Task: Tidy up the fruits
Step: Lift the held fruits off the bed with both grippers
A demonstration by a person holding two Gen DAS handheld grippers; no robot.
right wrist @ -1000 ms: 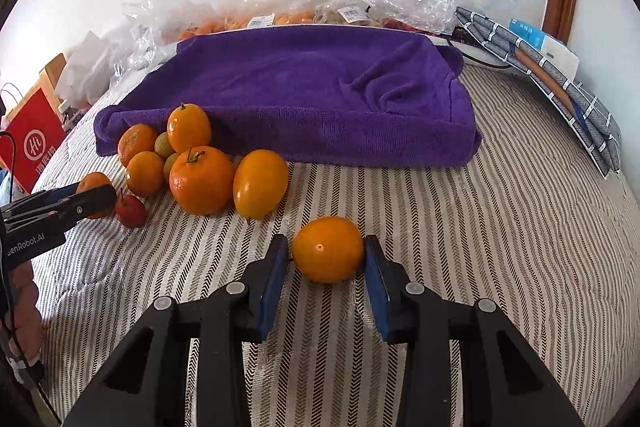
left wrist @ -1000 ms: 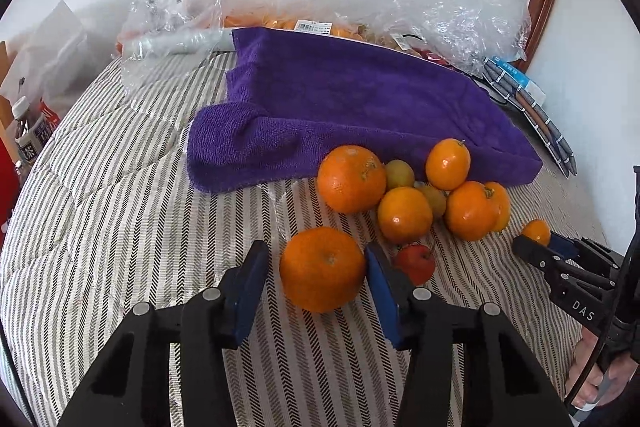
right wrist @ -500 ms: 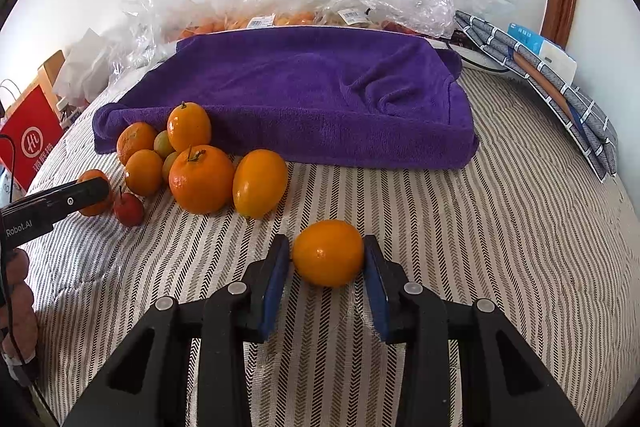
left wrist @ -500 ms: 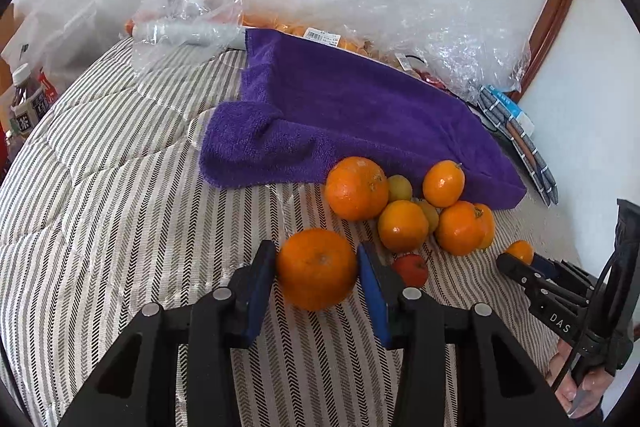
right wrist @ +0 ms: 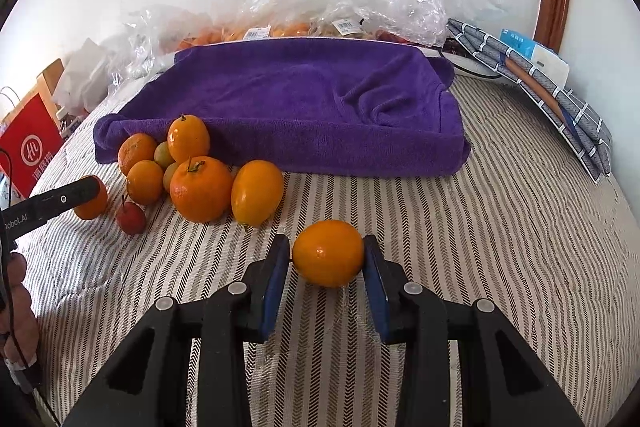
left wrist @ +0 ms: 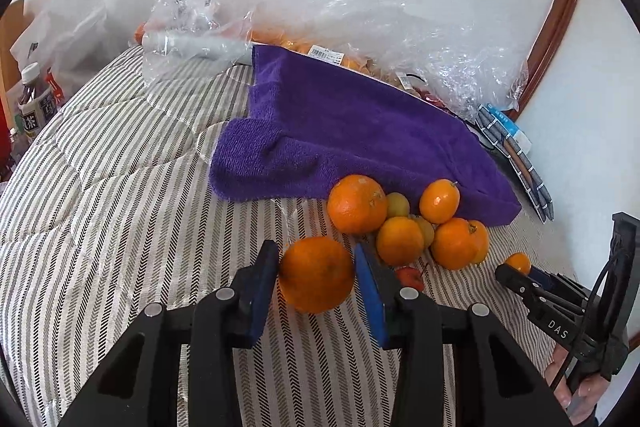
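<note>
Both tongs are loaded here: the left gripper (left wrist: 316, 277) has its blue pads pressed against either side of a dimpled orange (left wrist: 317, 273), and the right gripper (right wrist: 326, 267) is clamped the same way on a smoother yellow-orange fruit (right wrist: 328, 253). Whether either fruit is clear of the striped bedcover (right wrist: 500, 227) I cannot tell; both sit low over it, near the cameras. The rest of the fruit pile (right wrist: 192, 175) huddles against the near edge of the purple towel (right wrist: 312, 99), left of the right gripper's catch and just beyond the left gripper's, with a small red fruit (right wrist: 131, 218) lying loose in front. The towel looks like the likely landing spot, though that is only a guess. The risks: round, glossy skins held by two flat pads can squirt out if the squeeze slackens or the wrist tips, and anything dropped on this soft, sloping quilt would probably roll. The two grippers are also working close together, so a crossing path could knock one fruit free or nudge the pile. Crinkled plastic bags (left wrist: 400, 39) at the far edge could snag a long reach.
</note>
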